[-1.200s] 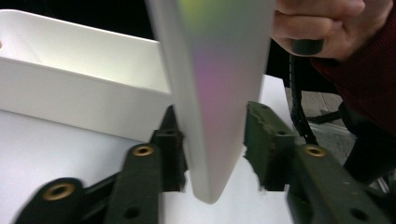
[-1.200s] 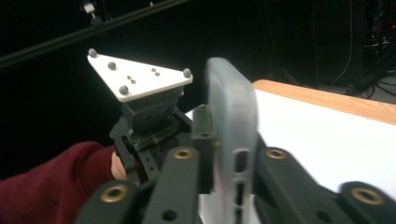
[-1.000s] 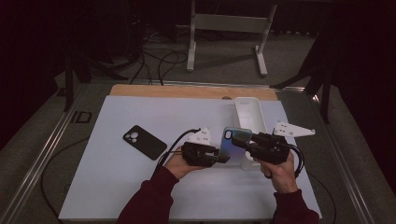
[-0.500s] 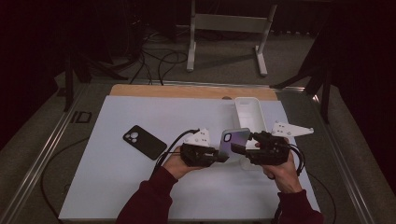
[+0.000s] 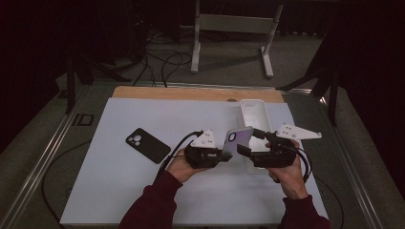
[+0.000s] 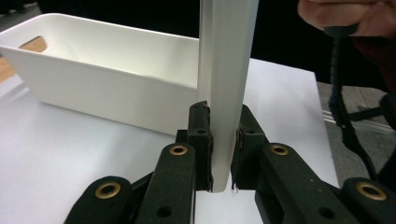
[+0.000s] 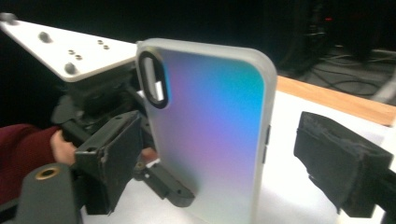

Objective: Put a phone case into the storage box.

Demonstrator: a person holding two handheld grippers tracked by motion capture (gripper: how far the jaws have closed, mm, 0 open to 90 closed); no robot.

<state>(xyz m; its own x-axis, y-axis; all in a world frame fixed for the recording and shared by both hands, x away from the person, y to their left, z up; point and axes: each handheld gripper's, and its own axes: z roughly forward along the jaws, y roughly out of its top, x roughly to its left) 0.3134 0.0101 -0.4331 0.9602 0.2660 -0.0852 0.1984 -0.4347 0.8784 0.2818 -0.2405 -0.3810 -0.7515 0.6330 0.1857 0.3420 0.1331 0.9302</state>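
Observation:
A frosted phone case with an iridescent blue-purple back is held up above the white mat, between my two grippers. My left gripper is shut on its lower edge, and in the left gripper view the pads press both faces of the case. My right gripper faces it from the right. Its jaws have just been opening and now stand wide on either side of the case, with neither pad touching it. A black phone lies face down on the mat to the left.
A narrow white bin stands on the mat behind the right gripper, close behind the case in the left gripper view. A wooden board edge runs along the back of the mat. Cables and a stand's legs lie on the floor beyond.
The right gripper's jaws have spread apart and let go of the case. The case has tipped up more upright in the left gripper. Both hands stayed where they were.

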